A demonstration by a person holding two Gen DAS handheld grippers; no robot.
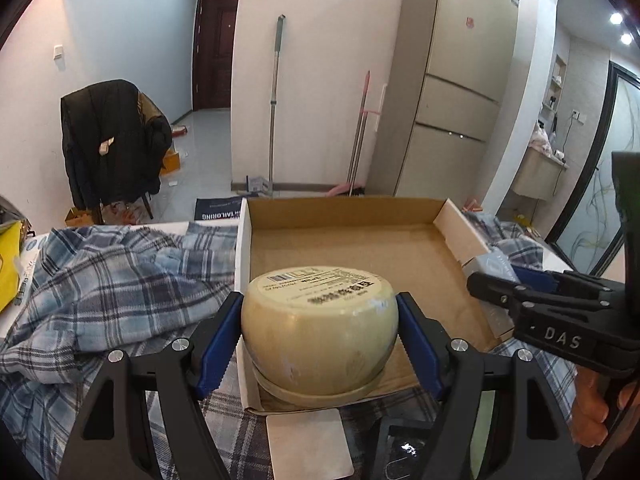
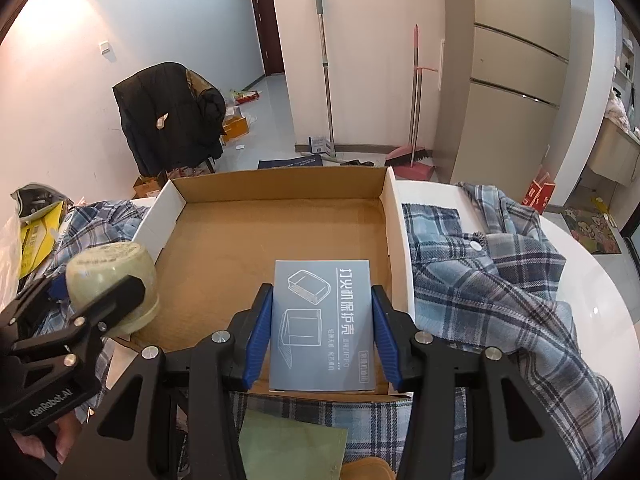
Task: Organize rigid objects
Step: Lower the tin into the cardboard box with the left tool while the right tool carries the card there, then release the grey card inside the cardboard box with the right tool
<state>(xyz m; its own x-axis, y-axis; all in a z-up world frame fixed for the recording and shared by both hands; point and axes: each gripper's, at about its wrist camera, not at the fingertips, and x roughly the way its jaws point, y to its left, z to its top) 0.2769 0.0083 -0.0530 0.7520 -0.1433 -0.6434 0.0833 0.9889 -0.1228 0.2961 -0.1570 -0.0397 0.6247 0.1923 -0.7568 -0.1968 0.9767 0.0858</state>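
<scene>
**Operator:** Left wrist view first: my left gripper [image 1: 320,334] has its fingers clamped on either side of the bowl [image 1: 320,332], which is turned upside down, its labelled base up. Its rim sits at the near left corner of the cardboard tray [image 1: 340,216]. I judge I'm holding it low so it goes down flat there.

**Colleague:** And the other hand?

**Operator:** My right gripper [image 2: 322,336] is closed on the long edges of a flat grey box [image 2: 322,326], lying level between the fingers over the tray's near right part, beside the wall. That leaves the tray floor ahead of both sets of fingers free.

**Colleague:** Anything you can't read?

**Operator:** Whether bowl or box already rests on the cardboard; the fingers hide the undersides. The bowl label is blurred. A plaid shirt [image 2: 500,280] covers the table beside the fingers, so what lies under it is unknown.
</scene>
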